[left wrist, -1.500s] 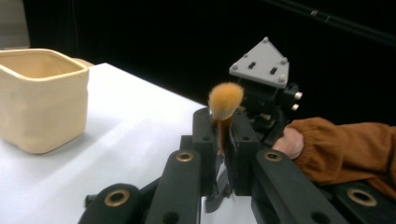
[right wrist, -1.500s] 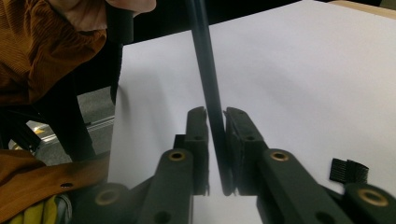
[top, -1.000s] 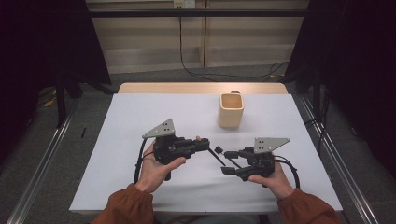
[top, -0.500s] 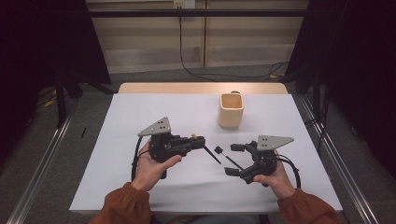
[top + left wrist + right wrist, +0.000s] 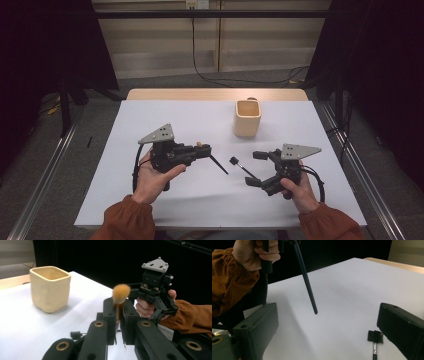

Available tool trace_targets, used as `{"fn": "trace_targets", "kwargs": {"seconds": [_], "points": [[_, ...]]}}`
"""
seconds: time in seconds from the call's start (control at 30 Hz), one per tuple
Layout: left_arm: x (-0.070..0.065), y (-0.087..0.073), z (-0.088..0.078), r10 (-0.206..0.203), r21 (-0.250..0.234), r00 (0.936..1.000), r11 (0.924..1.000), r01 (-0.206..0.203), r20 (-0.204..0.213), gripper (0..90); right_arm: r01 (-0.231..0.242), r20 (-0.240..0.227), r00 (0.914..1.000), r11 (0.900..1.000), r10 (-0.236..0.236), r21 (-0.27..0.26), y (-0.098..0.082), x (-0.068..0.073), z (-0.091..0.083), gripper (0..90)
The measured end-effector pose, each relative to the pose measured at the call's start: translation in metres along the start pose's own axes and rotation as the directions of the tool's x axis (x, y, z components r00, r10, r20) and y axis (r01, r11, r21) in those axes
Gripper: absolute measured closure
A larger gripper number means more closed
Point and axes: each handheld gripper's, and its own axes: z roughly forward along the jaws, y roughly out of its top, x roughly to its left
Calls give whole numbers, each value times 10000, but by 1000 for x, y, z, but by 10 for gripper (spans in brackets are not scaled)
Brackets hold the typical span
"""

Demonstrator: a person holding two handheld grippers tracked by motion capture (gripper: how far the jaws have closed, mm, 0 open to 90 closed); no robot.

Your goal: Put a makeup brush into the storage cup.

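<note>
My left gripper [image 5: 202, 149] [image 5: 119, 308] is shut on a makeup brush [image 5: 121, 293] with orange bristles. The bristles stick up between the jaws, and the brush's dark handle [image 5: 218, 164] [image 5: 305, 280] slants down to the right, its tip above the table. My right gripper [image 5: 255, 168] [image 5: 327, 323] stands open, its jaws wide apart and nothing between them. A small black brush [image 5: 234, 161] [image 5: 375, 337] [image 5: 75, 335] lies on the white table [image 5: 165, 120] just in front of the right gripper's jaws. The two grippers face each other near the table's front.
A cream square cup [image 5: 247, 118] [image 5: 50, 288] stands upright at the back right of the middle, apart from both grippers. Cables trail from both grippers. Metal rails run along the floor on either side of the table.
The left gripper has drifted a little to the left with the orange brush, the right gripper a little to the right. The small black brush has stayed on the table.
</note>
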Motion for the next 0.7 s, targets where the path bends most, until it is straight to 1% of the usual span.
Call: {"fn": "trace_targets", "kwargs": {"seconds": [0.1, 0.2, 0.33, 0.47, 0.6, 0.7], "points": [[1, 1, -6, -48, -54, 10000, 10000, 48, -39, 840, -9, 48, 10000, 10000, 10, -67, 0, 0, -3, 35], [2, 2, -10, 52, 69, 9999, 10000, -51, -139, 840, 15, 76, 10000, 10000, -14, -88, 1, 1, -5, 34], [2, 5, -11, 205, 467, 9996, 9987, -196, -189, 840, 51, 165, 9999, 10000, -50, -43, 1, 1, -6, 34], [1, 9, -8, 295, 769, 9995, 9966, -285, -124, 840, 76, 186, 9998, 9999, -78, 71, 1, 2, -5, 30], [1, 10, -4, 482, 1352, 9988, 9897, -473, -37, 840, 124, 149, 9998, 9998, -127, 155, 1, 2, -5, 30], [1, 10, -2, 527, 1631, 9986, 9853, -511, -56, 839, 156, 153, 9998, 9997, -159, 198, 2, 2, -5, 31]]}}
